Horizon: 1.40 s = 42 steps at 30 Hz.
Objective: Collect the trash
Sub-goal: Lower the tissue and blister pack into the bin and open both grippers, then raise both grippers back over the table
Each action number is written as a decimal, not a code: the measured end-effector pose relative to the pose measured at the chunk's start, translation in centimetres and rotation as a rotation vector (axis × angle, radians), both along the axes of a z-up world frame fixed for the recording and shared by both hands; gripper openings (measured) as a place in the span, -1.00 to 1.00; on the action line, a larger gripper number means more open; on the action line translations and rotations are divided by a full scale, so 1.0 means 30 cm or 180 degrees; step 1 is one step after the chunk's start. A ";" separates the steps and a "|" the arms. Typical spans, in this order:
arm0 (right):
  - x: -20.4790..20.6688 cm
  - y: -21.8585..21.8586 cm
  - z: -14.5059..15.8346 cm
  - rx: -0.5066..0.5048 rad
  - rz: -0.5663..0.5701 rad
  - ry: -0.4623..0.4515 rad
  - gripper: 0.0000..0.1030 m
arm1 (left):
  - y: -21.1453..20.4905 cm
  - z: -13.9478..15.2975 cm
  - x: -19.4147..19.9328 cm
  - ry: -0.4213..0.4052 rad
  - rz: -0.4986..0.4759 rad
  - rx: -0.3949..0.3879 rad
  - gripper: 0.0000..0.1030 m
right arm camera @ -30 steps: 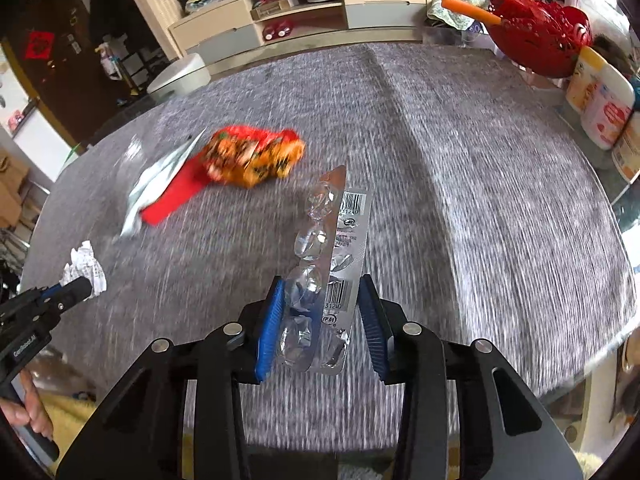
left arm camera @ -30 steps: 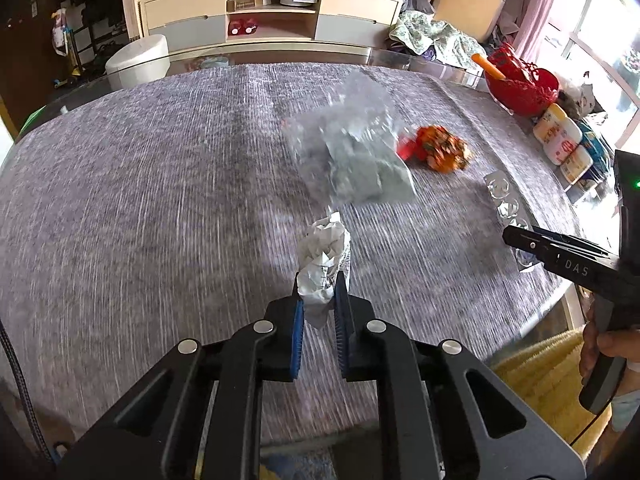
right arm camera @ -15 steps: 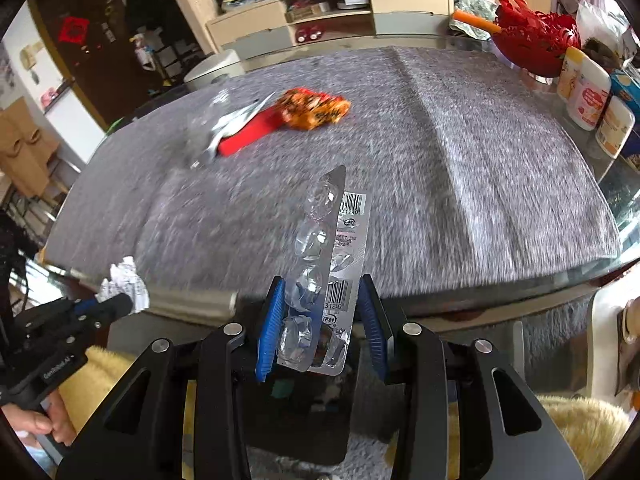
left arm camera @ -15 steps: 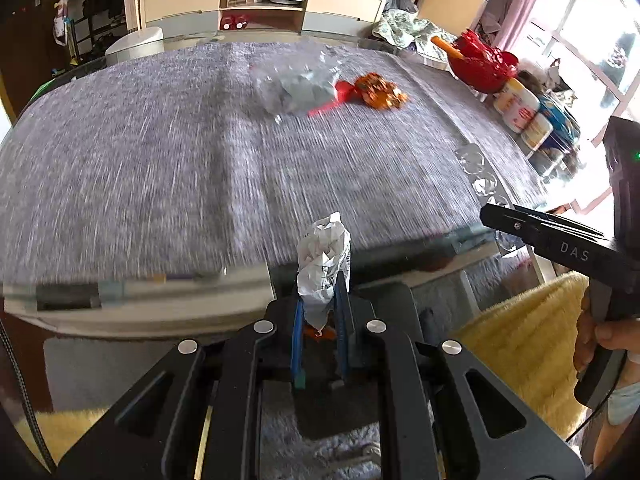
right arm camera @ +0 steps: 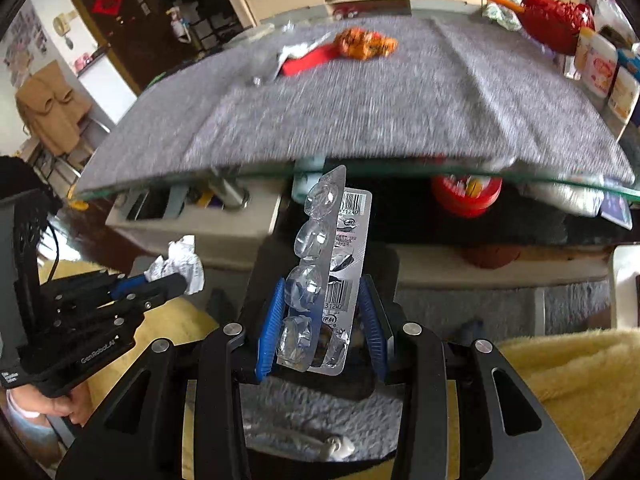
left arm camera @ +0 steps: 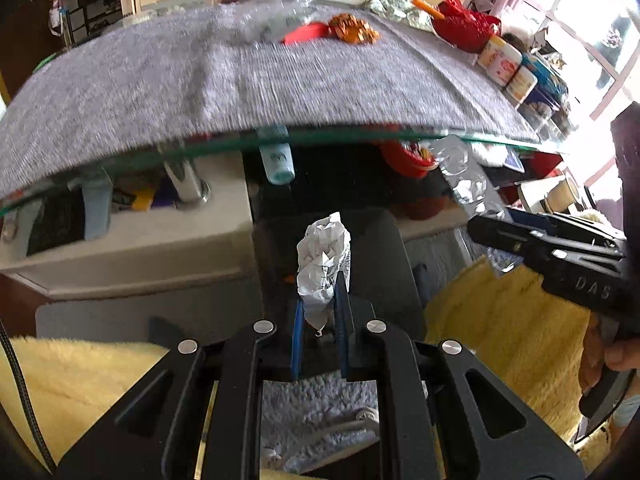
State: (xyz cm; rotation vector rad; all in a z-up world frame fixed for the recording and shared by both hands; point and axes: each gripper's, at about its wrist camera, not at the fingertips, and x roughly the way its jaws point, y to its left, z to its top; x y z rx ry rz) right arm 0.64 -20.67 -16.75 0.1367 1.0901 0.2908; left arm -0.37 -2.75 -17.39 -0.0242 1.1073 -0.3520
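My left hand-held gripper [left arm camera: 319,330] pinches crumpled paper [left arm camera: 325,258], my right hand-held gripper [right arm camera: 322,324] loosely clamps a blister pack [right arm camera: 326,272]; either may slip before release.

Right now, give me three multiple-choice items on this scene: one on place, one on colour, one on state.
1. Where is the orange snack wrapper?
A. on the grey table mat
B. in the right gripper
C. on the yellow rug

2. What colour are the left gripper's finger pads?
A. red
B. blue
C. green

3. What does the right gripper hold?
A. nothing
B. a bottle
C. an empty blister pack

Answers:
1. A: it lies on the grey table mat, far side.
2. B: blue pads flank the crumpled paper.
3. C: the empty blister pack stands between its fingers.
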 end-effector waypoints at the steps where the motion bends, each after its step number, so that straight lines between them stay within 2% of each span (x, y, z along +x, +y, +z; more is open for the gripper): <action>1: -0.006 0.004 -0.022 0.0002 0.0011 0.0052 -0.25 | -0.005 -0.015 -0.007 0.0030 -0.0011 -0.0016 -0.77; 10: 0.013 -0.002 -0.184 -0.0057 -0.0042 0.0416 -0.25 | -0.040 -0.152 -0.012 0.0320 -0.0053 0.0002 -0.77; 20: 0.072 0.032 -0.297 -0.0132 0.0043 0.0659 -0.24 | -0.079 -0.287 0.023 0.0609 -0.0133 0.0015 -0.77; 28: 0.102 0.042 -0.325 -0.0099 0.0044 0.0747 -0.21 | -0.078 -0.332 0.053 0.0757 -0.0129 -0.0037 -0.74; 34: 0.123 0.035 -0.315 -0.0098 -0.0024 0.0741 -0.19 | -0.070 -0.338 0.072 0.0786 -0.0075 -0.0011 -0.63; 35: 0.126 0.031 -0.314 -0.0103 -0.0046 0.0741 -0.11 | -0.068 -0.337 0.074 0.0787 -0.0063 0.0001 -0.54; 37: 0.129 0.018 -0.308 -0.0103 -0.0091 0.0727 0.24 | -0.062 -0.332 0.076 0.0775 -0.0034 0.0013 -0.34; 42: 0.137 -0.004 -0.291 -0.0083 -0.0166 0.0702 0.28 | -0.053 -0.314 0.079 0.0716 -0.0012 0.0054 0.07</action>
